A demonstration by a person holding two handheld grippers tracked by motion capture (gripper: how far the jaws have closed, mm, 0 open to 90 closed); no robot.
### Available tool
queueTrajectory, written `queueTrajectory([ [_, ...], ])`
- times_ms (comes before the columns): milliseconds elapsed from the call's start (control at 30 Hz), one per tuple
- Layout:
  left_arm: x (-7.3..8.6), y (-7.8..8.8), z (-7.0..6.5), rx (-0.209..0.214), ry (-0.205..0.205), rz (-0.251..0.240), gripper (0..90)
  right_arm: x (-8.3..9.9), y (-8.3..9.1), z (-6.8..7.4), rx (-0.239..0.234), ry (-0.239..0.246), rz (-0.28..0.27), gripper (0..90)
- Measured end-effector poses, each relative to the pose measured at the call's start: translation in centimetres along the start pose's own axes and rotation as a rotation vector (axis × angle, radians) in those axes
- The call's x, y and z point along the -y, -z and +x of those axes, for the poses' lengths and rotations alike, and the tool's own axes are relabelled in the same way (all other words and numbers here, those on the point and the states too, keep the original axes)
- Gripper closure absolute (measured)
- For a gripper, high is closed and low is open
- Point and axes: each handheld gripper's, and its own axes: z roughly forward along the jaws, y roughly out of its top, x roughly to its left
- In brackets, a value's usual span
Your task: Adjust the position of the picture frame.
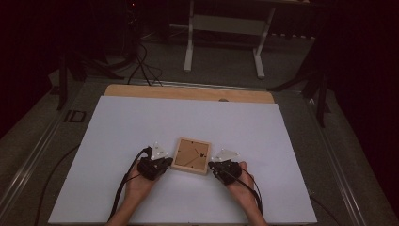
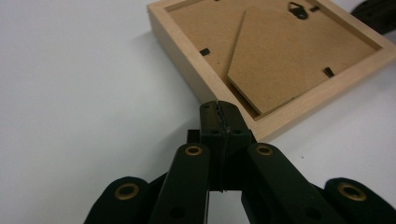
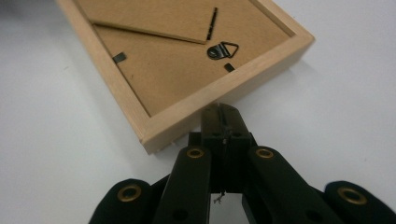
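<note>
Tongs flank a wooden picture frame (image 1: pixel 191 155) lying back-up on the white desk (image 1: pixel 117 141), the left tongs (image 1: pixel 165 162) at its nine o'clock and the right tongs (image 1: pixel 211 165) at its three o'clock, both pairs pressed fully shut, empty, tips right at the frame's edge.

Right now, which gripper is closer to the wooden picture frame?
Left, but only just. The left gripper has its shut tips at the wooden picture frame's left edge. The right gripper sits shut at its right edge, seemingly a sliver away.
</note>
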Motion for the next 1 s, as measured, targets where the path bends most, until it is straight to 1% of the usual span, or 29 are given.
queueTrajectory([
  [200, 0.0, 0.2, -0.1, 0.001, 0.0, -0.008, 89.6, -0.5, -0.5, -0.3, 0.01, -0.01, 0.006, 90.0],
  [300, 0.0, 0.2, -0.1, -0.001, -0.002, -0.008, 89.6, -0.8, -0.6, -0.5, 0.011, -0.002, 0.01, 90.0],
  [433, 0.1, 0.3, -0.2, 0.002, -0.011, -0.002, 89.5, -0.7, -0.1, -0.2, -0.011, 0.008, -0.005, 90.0],
  [533, 0.1, 0.5, -0.2, 0.009, -0.027, 0.008, 89.4, -0.7, 0.4, 0.3, -0.017, 0.03, -0.009, 90.0],
  [567, 0.1, 0.5, -0.2, 0.009, -0.027, 0.008, 89.4, -0.7, 0.4, 0.3, -0.017, 0.03, -0.009, 90.0],
  [633, 0.2, 0.8, -0.4, 0.02, -0.036, 0.01, 89.4, -0.5, 0.9, 0.7, -0.027, 0.045, -0.014, 90.0],
  [833, 0.3, 1.7, -0.9, 0.036, -0.065, 0.006, 89.1, 0.2, 1.8, 1.2, -0.049, 0.052, -0.024, 89.9],
  [1000, 0.5, 1.9, -1.0, 0.044, -0.066, 0.025, 89.0, 0.9, 2.0, 1.4, -0.06, 0.049, -0.02, 89.9],
])
